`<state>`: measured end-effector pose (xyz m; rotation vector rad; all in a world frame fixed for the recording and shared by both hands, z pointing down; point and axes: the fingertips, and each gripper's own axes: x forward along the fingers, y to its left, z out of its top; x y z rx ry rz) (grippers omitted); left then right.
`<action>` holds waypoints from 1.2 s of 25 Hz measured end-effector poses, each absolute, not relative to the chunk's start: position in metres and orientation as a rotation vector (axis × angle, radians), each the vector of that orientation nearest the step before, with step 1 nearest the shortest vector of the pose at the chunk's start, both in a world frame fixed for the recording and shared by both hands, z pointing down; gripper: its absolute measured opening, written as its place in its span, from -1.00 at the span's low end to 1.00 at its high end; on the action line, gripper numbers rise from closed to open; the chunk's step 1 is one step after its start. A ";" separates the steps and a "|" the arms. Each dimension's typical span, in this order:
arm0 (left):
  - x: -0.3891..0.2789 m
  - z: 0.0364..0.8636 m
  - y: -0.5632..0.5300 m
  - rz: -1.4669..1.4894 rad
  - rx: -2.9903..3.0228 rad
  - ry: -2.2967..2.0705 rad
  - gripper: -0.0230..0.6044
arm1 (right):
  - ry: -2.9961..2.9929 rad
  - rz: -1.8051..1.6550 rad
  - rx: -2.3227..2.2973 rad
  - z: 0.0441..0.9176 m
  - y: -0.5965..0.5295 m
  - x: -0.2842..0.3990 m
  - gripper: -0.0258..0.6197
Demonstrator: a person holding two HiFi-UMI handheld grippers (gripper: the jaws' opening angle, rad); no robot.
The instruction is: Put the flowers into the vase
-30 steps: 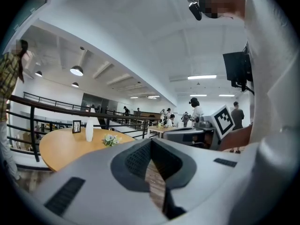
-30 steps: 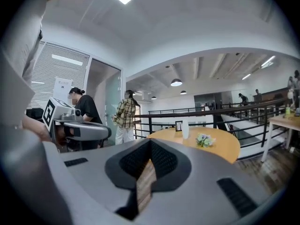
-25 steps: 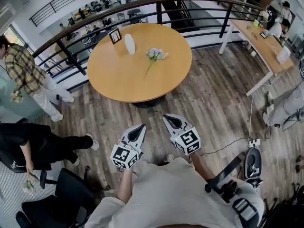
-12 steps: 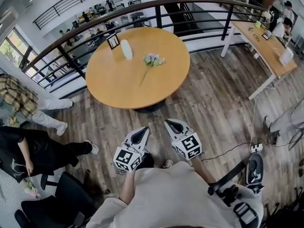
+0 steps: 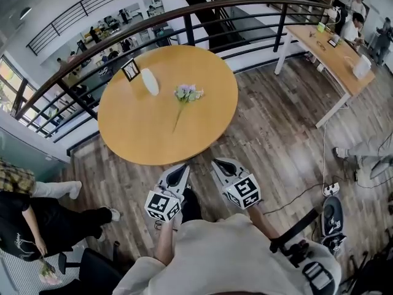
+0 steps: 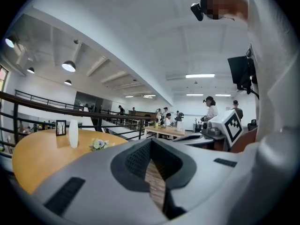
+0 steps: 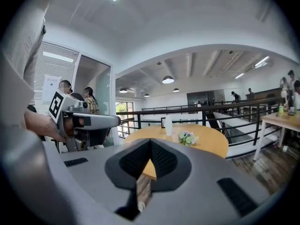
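- Head view: round wooden worktop (image 5: pixel 147 134) ahead, black railing (image 5: pixel 202 8) curving behind its far edge.
- Flowers (image 5: pixel 186 93) lie flat on the worktop, a little past its middle toward the far edge. Blooms point to the far edge, thin stem runs back toward the near edge.
- White vase (image 5: pixel 150 82) stands upright near the far-left edge, apart from the flowers. Nothing in it as far as I can see.
- Small dark picture frame (image 5: pixel 130 70) stands just beyond the vase, right at the far-left edge.
- Left gripper (image 5: pixel 181 169): jaws together, tips meeting, nothing between them. Left gripper view shows only floor planks through the slot behind the tips.
- Right gripper (image 5: pixel 217 164): jaws together too, empty.
- Both grippers sit side by side over the wooden floor (image 5: pixel 276 134), tips just at the worktop's near edge, pointing toward it, roughly level. Neither touches the flowers or vase, both well apart from them.
- Right gripper view: vase and flowers line up straight ahead past the jaw tips.
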<state>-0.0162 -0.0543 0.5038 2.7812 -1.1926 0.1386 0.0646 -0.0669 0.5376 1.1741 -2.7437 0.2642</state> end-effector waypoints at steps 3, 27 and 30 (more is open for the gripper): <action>-0.027 0.504 -0.090 0.116 2.791 -1.157 -0.91 | -2.721 0.258 1.186 0.537 -0.100 0.049 -0.90; -0.168 0.470 -0.295 0.028 2.760 -1.182 -0.91 | -2.694 0.182 1.136 0.492 -0.318 -0.088 -0.90; -0.166 0.487 -0.293 0.060 2.715 -1.169 -0.91 | -2.673 0.249 1.128 0.510 -0.317 -0.083 -0.90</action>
